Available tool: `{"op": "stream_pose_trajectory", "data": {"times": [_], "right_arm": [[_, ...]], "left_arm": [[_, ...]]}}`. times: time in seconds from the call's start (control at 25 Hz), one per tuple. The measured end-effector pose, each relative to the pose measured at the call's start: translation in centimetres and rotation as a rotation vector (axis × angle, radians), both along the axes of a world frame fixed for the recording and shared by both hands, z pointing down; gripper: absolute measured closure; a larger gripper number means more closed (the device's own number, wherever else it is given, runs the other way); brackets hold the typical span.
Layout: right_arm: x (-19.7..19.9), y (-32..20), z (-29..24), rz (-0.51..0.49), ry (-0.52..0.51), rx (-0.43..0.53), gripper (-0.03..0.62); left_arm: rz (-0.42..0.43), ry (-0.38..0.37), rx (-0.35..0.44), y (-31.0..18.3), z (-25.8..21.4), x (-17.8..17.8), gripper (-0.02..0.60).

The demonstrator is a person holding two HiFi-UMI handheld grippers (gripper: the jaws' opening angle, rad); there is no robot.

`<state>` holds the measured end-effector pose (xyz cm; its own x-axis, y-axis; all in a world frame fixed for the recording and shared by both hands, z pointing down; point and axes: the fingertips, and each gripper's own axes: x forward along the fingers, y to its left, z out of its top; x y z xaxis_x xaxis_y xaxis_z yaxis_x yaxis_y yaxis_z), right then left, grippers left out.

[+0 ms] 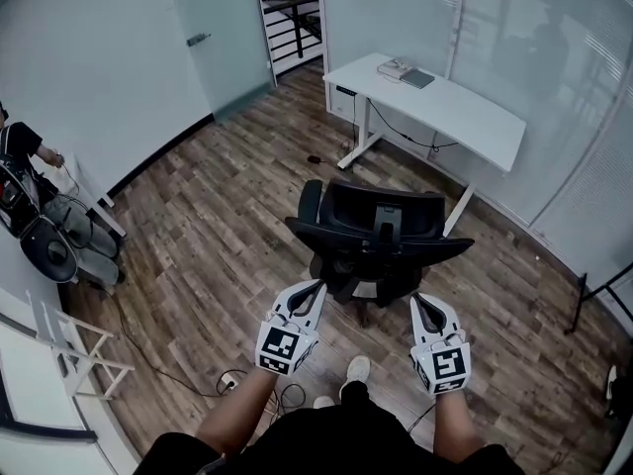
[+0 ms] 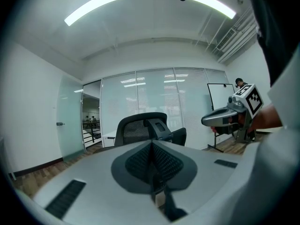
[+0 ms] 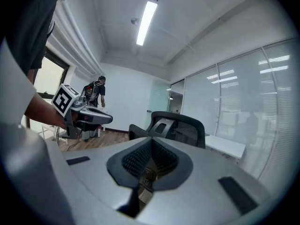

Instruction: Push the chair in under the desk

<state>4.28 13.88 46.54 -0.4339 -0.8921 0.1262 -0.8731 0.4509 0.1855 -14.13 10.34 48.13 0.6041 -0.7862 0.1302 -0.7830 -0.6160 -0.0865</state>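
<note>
A black office chair [image 1: 377, 240] stands on the wood floor, its mesh back turned toward me, well short of the white desk [image 1: 435, 107] beyond it. My left gripper [image 1: 314, 287] is shut and hovers just behind the chair's left side. My right gripper [image 1: 423, 302] is shut too, near the chair's right rear. Neither touches the chair. In the left gripper view the chair [image 2: 143, 128] rises past the closed jaws [image 2: 152, 161], with the other gripper [image 2: 232, 114] at the right. The right gripper view shows the chair [image 3: 180, 125] ahead of its closed jaws [image 3: 150, 161].
A book and a dark flat item [image 1: 407, 73] lie on the desk's far end. Cables [image 1: 227, 382] trail on the floor by my feet. A person [image 1: 25, 146] stands by equipment at the left wall. Glass walls enclose the room; a black stand [image 1: 593, 295] is at the right.
</note>
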Motion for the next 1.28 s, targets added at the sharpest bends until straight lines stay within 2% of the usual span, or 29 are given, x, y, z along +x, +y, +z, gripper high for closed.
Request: {"op": "stream_pose_trajectory", "data": {"times": [0.16,0.4,0.44,0.52,0.64,0.76,0.84,0.96,1.16,1.28], "right_arm": [[-0.2,-1.5,0.8,-0.022,0.074,-0.009,0.588],[0.6,-4.1,1.5,-0.047,0.118,-0.021,0.579],[0.8,-4.4,1.8,-0.057,0.123,-0.033,0.567],[0.8,-5.0,2.3,-0.089,0.137,-0.059,0.511],[1.0,-5.8,2.9,-0.123,0.192,-0.062,0.423],[1.5,-7.0,3.1,-0.129,0.212,-0.048,0.337],[1.6,-7.8,3.2,-0.142,0.225,-0.049,0.311],[1.8,-9.1,4.5,-0.17,0.31,-0.062,0.246],[2.8,-11.1,8.7,-0.218,0.585,-0.147,0.136],[3.2,-12.4,10.7,-0.252,0.744,-0.17,0.104]], "left_arm": [[0.001,-0.009,-0.023,-1.6,0.9,0.3,0.569],[-0.033,-0.042,-0.013,-4.2,1.0,-0.7,0.568],[-0.025,-0.052,-0.008,-4.4,1.0,-0.5,0.557],[0.001,-0.104,0.006,-4.8,1.1,0.1,0.463],[0.023,-0.251,0.028,-5.8,2.3,0.7,0.322],[0.067,-0.465,0.08,-7.0,3.6,1.2,0.241],[0.103,-0.591,0.102,-7.9,4.5,1.2,0.22],[0.147,-0.722,0.102,-9.2,5.7,1.3,0.17],[0.202,-0.902,0.105,-11.2,7.2,1.8,0.126],[0.222,-1.006,0.13,-12.6,8.3,2.3,0.109]]}}
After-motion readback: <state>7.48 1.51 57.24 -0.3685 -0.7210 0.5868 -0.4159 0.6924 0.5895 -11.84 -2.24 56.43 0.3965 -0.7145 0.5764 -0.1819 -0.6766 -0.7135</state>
